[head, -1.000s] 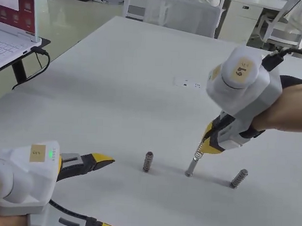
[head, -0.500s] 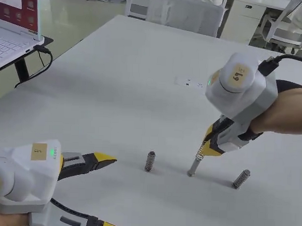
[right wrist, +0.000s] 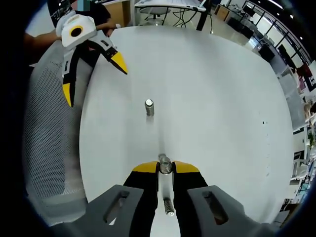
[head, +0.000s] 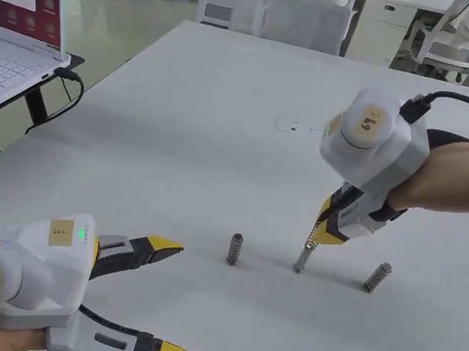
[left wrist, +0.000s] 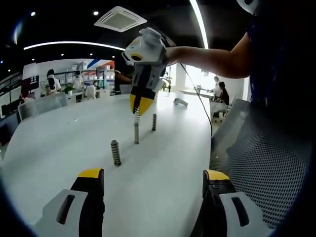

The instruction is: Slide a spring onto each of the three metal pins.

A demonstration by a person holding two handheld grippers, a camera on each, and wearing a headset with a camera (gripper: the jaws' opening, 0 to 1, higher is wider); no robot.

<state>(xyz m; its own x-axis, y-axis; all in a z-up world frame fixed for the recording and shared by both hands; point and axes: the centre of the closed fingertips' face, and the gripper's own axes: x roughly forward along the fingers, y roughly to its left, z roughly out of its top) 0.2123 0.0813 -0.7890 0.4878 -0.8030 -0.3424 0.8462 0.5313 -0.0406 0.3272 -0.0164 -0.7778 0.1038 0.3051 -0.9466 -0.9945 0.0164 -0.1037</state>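
Three pins on a white counter (head: pixel 182 127). The middle pin (head: pixel 300 260) is shown with a spring (head: pixel 312 244) threaded on its upper end. The spring is pinched between the jaws of the right gripper (head: pixel 319 234). Near the middle pin, one on each side, the left pin (head: pixel 234 249) and the right pin (head: pixel 376 277) each carry a spring. The left gripper (head: pixel 168 296) is held well to the left of the middle pin, its jaws spread wide and empty.
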